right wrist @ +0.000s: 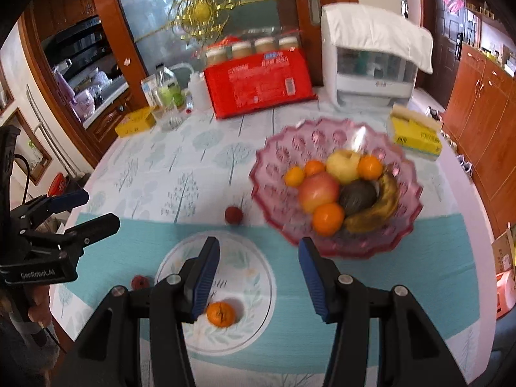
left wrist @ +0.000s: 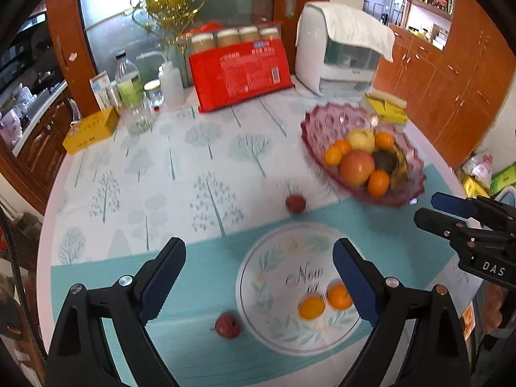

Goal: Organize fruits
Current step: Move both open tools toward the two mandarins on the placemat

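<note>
Left tongs (left wrist: 258,277) open and empty above floral plate (left wrist: 258,316), two oranges (left wrist: 325,301) by right pad, right tongs (right wrist: 258,274) open, empty, pink fruit bowl (right wrist: 283,148) beyond

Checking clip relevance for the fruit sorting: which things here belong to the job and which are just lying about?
Part of the job: pink fruit bowl; white plate with two oranges; two small red fruits on the tablecloth; both grippers, open and empty.

Just lying about: red package; white appliance; yellow box; bottles.
</note>
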`<state>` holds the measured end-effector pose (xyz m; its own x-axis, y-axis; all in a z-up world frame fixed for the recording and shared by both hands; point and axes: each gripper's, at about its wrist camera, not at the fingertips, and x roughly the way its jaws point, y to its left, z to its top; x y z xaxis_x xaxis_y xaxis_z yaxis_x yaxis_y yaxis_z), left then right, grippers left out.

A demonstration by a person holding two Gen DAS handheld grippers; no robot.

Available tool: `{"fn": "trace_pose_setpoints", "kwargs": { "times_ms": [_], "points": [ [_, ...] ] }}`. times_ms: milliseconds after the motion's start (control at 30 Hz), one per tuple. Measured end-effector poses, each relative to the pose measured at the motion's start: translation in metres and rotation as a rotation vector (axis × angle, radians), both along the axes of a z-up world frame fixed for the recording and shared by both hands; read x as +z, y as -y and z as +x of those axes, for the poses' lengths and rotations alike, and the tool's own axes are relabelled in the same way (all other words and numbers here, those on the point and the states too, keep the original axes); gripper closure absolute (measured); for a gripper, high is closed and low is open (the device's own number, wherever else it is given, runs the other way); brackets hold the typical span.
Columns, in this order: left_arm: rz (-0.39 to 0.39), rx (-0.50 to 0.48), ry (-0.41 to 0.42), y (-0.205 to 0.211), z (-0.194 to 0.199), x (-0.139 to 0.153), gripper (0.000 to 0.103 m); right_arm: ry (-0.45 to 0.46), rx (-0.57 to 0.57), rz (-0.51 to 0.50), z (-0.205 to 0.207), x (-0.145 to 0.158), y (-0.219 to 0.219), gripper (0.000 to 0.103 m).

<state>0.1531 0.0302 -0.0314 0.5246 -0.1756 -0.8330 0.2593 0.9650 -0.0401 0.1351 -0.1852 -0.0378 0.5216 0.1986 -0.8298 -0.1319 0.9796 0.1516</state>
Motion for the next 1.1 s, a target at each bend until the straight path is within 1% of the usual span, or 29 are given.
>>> {"fn": "trace_pose_setpoints", "kwargs": {
  "times_ms": [100,167,267,400,500,567,633,700,767,867,900,967,1000,1100],
  "points": [
    [-0.008,-0.005,-0.045,-0.008,-0.013,-0.025,0.011,-0.051,0.014,-0.021,-0.009,-0.022,-0.011,0.051],
    [-0.024,-0.005,-0.096,-0.012,-0.021,-0.047,0.011,-0.081,0.024,-0.033,-0.016,-0.037,-0.017,0.051],
    [-0.029,-0.026,-0.142,-0.008,-0.031,-0.073,0.011,-0.119,0.047,-0.044,-0.023,-0.056,-0.027,0.051],
    [-0.018,-0.085,-0.155,0.009,-0.041,-0.096,0.011,-0.170,0.072,-0.047,-0.026,-0.079,-0.037,0.051],
    [-0.006,-0.129,-0.159,0.020,-0.044,-0.109,0.019,-0.197,0.087,-0.031,-0.027,-0.091,-0.042,0.051],
    [-0.003,-0.147,-0.173,0.024,-0.044,-0.117,0.026,-0.215,0.091,-0.028,-0.026,-0.098,-0.045,0.052],
    [-0.003,-0.154,-0.190,0.026,-0.042,-0.124,0.028,-0.232,0.088,-0.035,-0.025,-0.105,-0.046,0.052],
    [-0.007,-0.160,-0.205,0.026,-0.041,-0.131,0.032,-0.252,0.092,-0.004,-0.024,-0.111,-0.044,0.054],
    [-0.015,-0.167,-0.219,0.027,-0.042,-0.136,0.036,-0.257,0.103,0.005,-0.023,-0.114,-0.045,0.054],
    [-0.012,-0.170,-0.227,0.029,-0.043,-0.140,0.037,-0.268,0.116,0.014,-0.021,-0.121,-0.048,0.055],
    [-0.013,-0.171,-0.230,0.029,-0.043,-0.141,0.037,-0.272,0.123,0.022,-0.020,-0.123,-0.048,0.056],
    [-0.012,-0.174,-0.232,0.031,-0.044,-0.142,0.037,-0.276,0.142,0.038,-0.019,-0.127,-0.051,0.063],
    [-0.011,-0.175,-0.231,0.032,-0.044,-0.143,0.037,-0.279,0.149,0.044,-0.018,-0.128,-0.053,0.064],
    [-0.011,-0.174,-0.229,0.035,-0.043,-0.142,0.037,-0.267,0.158,0.056,-0.016,-0.130,-0.054,0.066]
  ]
}}
